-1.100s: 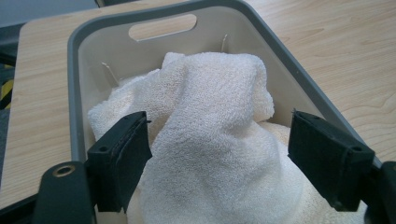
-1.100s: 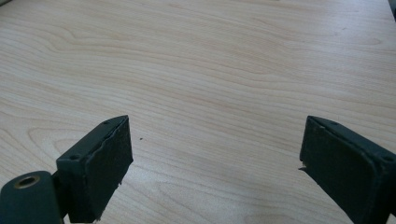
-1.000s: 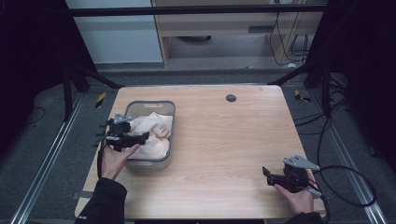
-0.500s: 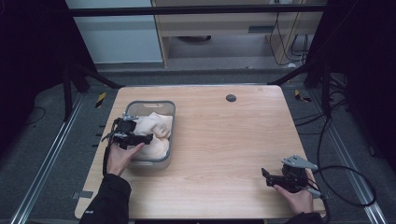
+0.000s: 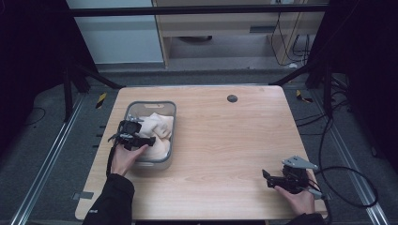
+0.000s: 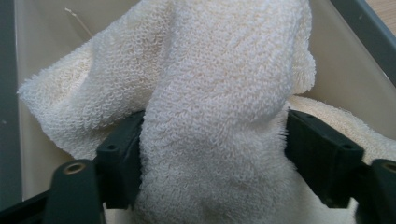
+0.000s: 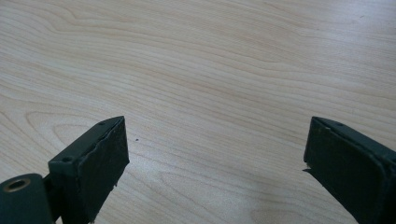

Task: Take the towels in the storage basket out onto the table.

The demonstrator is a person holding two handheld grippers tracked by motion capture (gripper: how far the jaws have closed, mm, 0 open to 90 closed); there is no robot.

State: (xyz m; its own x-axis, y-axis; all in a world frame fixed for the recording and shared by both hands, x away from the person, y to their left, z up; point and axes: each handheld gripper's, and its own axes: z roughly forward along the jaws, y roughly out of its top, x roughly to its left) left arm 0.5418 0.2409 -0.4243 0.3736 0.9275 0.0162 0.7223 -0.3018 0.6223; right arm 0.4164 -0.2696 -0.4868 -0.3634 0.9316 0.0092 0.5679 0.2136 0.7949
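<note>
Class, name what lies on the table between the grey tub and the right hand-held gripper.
Nothing: in the high view, bare wood table separates tub and right hand-held gripper.

Wooden table (image 5: 225,140), round black disc (image 5: 232,98) near its far edge

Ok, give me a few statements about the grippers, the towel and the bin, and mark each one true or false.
1. The left gripper has a fold of the cream terry towel between its jaws. True.
2. The right gripper is holding a towel. False: its jaws stand wide apart over bare wood, holding nothing.
3. The towel lies in a grey bin on the left part of the wooden table. True.
4. The two grippers are touching each other. False: the left one is at the bin, the right one near the table's front right corner.
5. The bin is tipped on its side. False: it sits upright, open side up.
</note>
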